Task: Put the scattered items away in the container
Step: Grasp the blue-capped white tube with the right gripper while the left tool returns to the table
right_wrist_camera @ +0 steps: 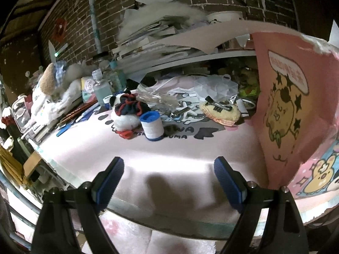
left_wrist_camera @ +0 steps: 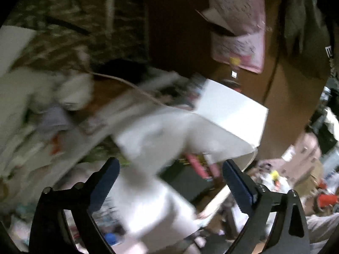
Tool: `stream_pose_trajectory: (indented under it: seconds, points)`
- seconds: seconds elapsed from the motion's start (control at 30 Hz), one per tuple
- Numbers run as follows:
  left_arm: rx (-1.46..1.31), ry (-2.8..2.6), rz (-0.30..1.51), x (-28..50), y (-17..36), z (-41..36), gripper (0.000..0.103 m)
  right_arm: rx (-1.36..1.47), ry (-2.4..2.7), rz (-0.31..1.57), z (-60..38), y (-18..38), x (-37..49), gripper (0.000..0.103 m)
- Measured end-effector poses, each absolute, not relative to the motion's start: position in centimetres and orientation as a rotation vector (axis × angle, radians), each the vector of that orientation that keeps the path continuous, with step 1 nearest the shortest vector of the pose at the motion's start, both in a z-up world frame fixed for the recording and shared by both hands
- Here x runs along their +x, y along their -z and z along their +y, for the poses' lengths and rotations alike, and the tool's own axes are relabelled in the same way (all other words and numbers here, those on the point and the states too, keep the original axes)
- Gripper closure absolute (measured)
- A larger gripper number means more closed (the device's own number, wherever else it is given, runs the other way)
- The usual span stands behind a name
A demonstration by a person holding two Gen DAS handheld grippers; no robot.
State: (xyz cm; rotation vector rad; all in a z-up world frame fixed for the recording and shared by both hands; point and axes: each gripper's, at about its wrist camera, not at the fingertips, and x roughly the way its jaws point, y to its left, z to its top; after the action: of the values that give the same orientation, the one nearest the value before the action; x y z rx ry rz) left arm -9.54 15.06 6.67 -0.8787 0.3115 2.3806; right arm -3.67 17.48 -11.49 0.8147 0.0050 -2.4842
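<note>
Blue-padded, the right tongs (right_wrist_camera: 168,176) hung spread wide with nothing between them above the near edge of the pink-covered bench (right_wrist_camera: 190,148). Beyond them, mid-bench, stood a blue-capped white spool (right_wrist_camera: 152,126) just beside a panda plush (right_wrist_camera: 125,114), and the pink cartoon-printed container (right_wrist_camera: 296,105) rose at the right edge. The left tongs (left_wrist_camera: 169,182) also gaped empty over a blurred white sheet (left_wrist_camera: 161,190).

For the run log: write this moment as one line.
left gripper: open, empty, view blurred | right gripper: open, empty, above pink mat | spool: on mat
</note>
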Motion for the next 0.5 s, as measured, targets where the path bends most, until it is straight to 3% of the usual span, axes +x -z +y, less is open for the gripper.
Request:
stream_pose_trajectory:
  seconds: [0.5]
  points:
    - [-0.906, -2.817, 0.046, -4.1, -0.3, -1.0, 0.0, 0.78, 2.499, 0.133, 12.9, 11.3, -4.1, 0.018]
